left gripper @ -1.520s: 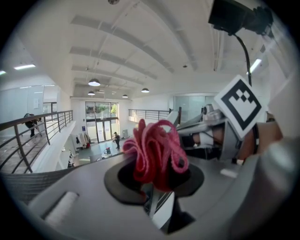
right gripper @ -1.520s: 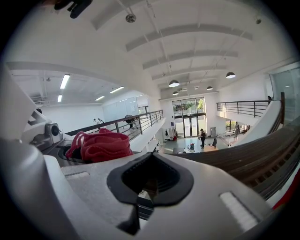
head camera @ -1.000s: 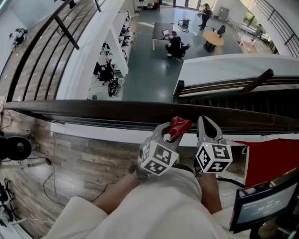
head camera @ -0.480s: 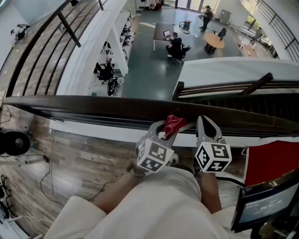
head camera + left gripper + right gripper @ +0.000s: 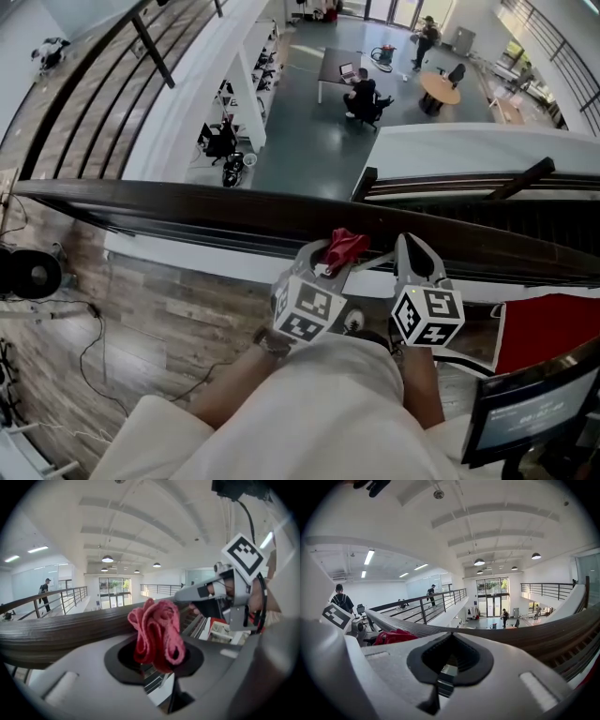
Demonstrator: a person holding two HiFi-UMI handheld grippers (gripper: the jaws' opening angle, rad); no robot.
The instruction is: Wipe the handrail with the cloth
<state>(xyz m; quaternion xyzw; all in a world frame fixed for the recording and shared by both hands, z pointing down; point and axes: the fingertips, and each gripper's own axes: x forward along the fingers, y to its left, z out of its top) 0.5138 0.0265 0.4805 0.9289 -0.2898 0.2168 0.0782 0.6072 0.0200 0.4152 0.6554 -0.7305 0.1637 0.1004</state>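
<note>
A dark wooden handrail [image 5: 187, 208] runs across the head view from left to right. My left gripper [image 5: 335, 257] is shut on a bunched red cloth [image 5: 345, 246], which rests at the rail's near edge. In the left gripper view the cloth [image 5: 157, 632] stands up out of the jaws, with the handrail [image 5: 56, 630] just behind it. My right gripper [image 5: 411, 247] is beside the left one at the rail, shut with nothing in it. The right gripper view shows the handrail [image 5: 520, 632] ahead and the cloth [image 5: 393, 636] to its left.
Beyond the rail is a drop to a lower floor [image 5: 309, 131] with desks and people. A red mat [image 5: 548, 328] lies on the wood floor at my right. A screen [image 5: 525, 412] stands at the lower right, and cables [image 5: 56, 319] trail at the left.
The left gripper has slid the cloth a little to the left along the rail, away from the right gripper. The right gripper has stayed put.
</note>
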